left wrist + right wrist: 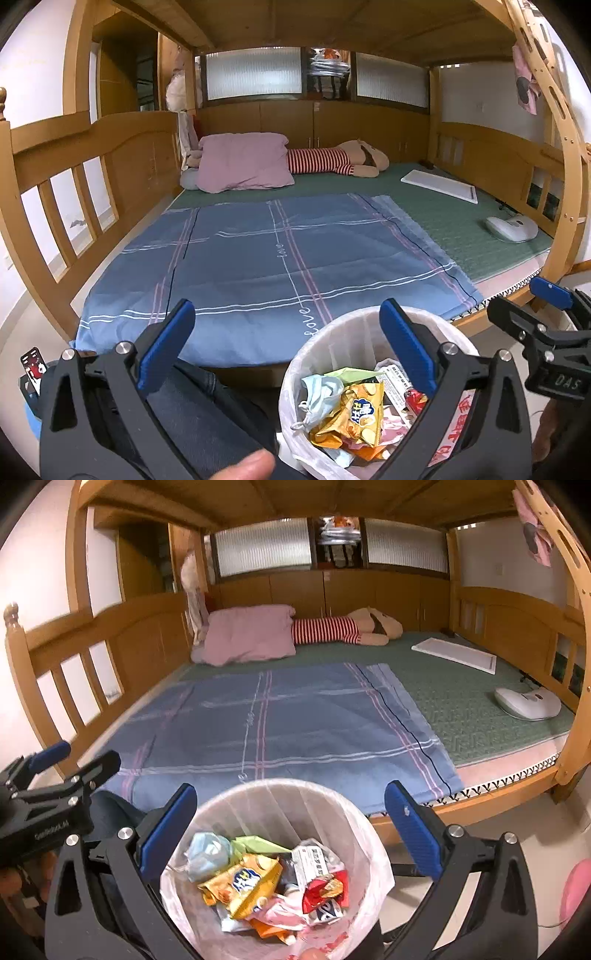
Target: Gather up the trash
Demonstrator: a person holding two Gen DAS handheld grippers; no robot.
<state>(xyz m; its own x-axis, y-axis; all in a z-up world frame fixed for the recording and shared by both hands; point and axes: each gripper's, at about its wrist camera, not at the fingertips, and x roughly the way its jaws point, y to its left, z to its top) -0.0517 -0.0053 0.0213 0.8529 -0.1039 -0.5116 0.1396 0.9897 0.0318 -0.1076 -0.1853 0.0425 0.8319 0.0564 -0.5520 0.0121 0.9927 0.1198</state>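
Wooden bunk bed [66, 635] against white walls [33, 62], frosted windows [253, 72] behind, pale tiled floor [554, 834] below.

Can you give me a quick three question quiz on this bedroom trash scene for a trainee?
1. True or false: the left tool is holding a wrapper.
2. Where is the yellow chip bag? A) on the blue sheet B) in the trash bin C) beside the pink pillow
3. Fill in: the blue sheet lies on the ____.

Key:
1. False. Both it and the right tool stand open and empty.
2. B. It lies in the trash bin with a face mask and a red wrapper.
3. Bed.
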